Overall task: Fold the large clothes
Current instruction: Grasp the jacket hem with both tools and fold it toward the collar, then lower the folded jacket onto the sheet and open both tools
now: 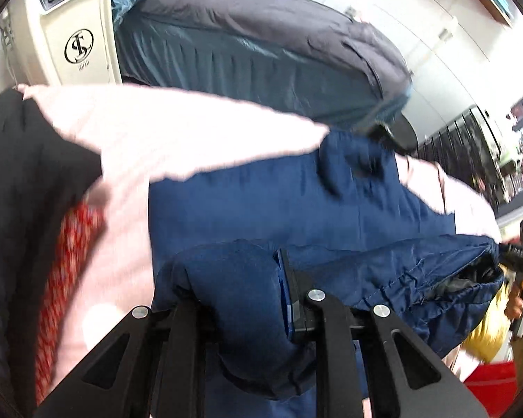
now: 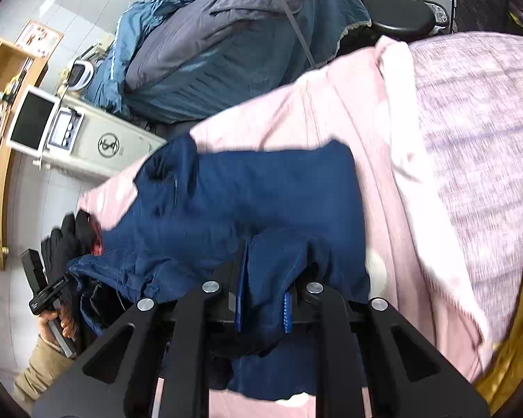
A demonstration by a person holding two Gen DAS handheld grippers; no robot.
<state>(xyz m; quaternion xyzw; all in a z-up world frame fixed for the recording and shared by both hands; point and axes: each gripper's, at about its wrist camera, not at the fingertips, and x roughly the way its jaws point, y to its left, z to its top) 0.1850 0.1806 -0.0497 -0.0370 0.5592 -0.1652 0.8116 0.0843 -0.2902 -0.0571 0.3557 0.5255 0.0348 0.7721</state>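
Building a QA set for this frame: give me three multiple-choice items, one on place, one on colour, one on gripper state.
1. What does the garment lie over?
A. pink sheet
B. bare floor
C. wooden shelf

2. What colour is the garment?
A. yellow
B. navy blue
C. white

3. How do the grippers stand?
A. both wide open, empty
B. left shut, right open
C. both shut on fabric

Key: 1 A, the pink sheet shows around it; 2 B, navy in both views; 3 C, left gripper and right gripper each pinch a bunched fold.
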